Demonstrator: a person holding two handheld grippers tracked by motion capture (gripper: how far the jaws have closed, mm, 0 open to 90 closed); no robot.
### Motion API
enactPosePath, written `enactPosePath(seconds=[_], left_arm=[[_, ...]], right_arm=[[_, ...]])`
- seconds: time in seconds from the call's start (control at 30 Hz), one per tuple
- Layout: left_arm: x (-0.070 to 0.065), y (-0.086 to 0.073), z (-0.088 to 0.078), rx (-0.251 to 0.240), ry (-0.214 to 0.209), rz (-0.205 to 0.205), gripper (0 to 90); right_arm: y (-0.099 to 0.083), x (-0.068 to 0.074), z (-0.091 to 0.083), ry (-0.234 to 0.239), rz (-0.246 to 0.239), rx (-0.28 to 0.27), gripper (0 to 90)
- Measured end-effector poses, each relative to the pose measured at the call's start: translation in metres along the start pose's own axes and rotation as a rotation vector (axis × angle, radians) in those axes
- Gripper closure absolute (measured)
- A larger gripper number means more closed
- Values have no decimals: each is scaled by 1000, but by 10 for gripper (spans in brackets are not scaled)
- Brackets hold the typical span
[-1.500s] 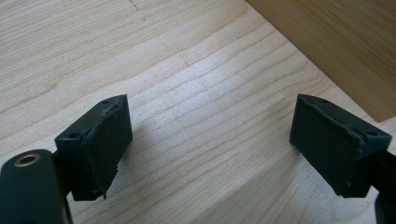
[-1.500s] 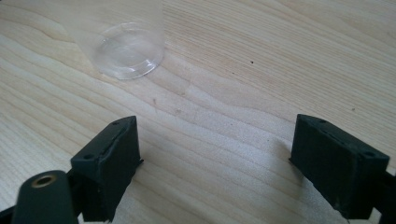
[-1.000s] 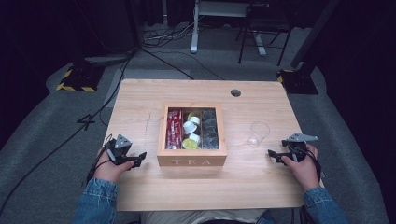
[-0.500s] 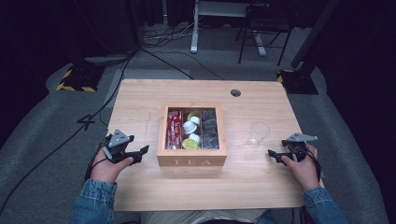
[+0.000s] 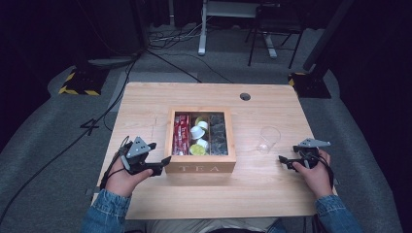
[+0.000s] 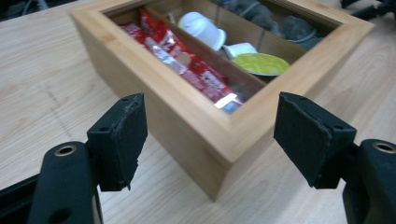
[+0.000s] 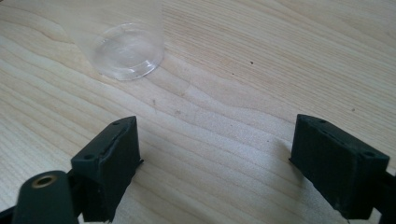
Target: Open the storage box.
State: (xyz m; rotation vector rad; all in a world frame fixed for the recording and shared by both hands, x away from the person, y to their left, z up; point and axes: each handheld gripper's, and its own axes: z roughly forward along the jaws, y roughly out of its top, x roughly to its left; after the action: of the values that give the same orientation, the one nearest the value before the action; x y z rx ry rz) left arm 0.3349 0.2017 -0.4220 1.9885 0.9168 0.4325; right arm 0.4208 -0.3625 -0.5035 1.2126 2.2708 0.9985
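A wooden tea box (image 5: 200, 168) marked TEA stands mid-table, lid off, with three compartments. Red packets (image 5: 181, 134) fill the left one, white and yellow-green capsules (image 5: 198, 132) the middle, grey bags (image 5: 218, 133) the right. My left gripper (image 5: 164, 163) hovers open at the box's front left corner (image 6: 219, 154), which sits between and just beyond its jaws, untouched. The red packets (image 6: 187, 60) and a yellow-green capsule (image 6: 261, 64) lie just past them. My right gripper (image 5: 284, 160) rests open near the right edge, with bare wood between its jaws. A clear plastic cup (image 5: 268, 139) stands ahead of it; its base (image 7: 126, 51) is in the right gripper view.
The light wooden table (image 5: 145, 104) has a round cable hole (image 5: 245, 96) at the back. Bare wood lies left of the box and along the front edge. Cables and stands crowd the dark floor beyond.
My left hand has lifted and moved right toward the box's front left corner. The right hand and the cup have stayed put.
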Motion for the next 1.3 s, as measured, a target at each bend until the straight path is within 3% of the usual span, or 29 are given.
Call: enactPosePath(seconds=[0.1, 0.23, 0.3, 0.5, 0.7, 0.8, 1.0, 1.07, 1.3], left_arm=[[-5, -1, 5, 13, -24, -10, 258], [-6, -4, 9, 36, -27, -18, 240], [-6, -7, 13, 80, -31, -13, 228], [-6, -12, 18, 136, -24, -27, 234], [-4, -15, 21, 158, -20, -29, 332], [-2, -17, 21, 166, -4, -5, 357], [-2, -16, 21, 165, -20, 12, 469], [-2, -16, 21, 180, -15, 42, 474], [-2, -14, 19, 182, -18, 44, 518]], right_arm=[[0, 0, 0, -2, 0, 0, 155], [0, 0, 0, 0, 0, 0, 155], [0, 0, 0, 0, 0, 0, 155], [0, 0, 0, -2, 0, 0, 155], [0, 0, 0, -2, -1, 0, 155], [0, 0, 0, -3, -1, 0, 155], [0, 0, 0, -3, -1, 1, 155], [0, 0, 0, -3, -1, 1, 155], [0, 0, 0, -3, -1, 1, 155]])
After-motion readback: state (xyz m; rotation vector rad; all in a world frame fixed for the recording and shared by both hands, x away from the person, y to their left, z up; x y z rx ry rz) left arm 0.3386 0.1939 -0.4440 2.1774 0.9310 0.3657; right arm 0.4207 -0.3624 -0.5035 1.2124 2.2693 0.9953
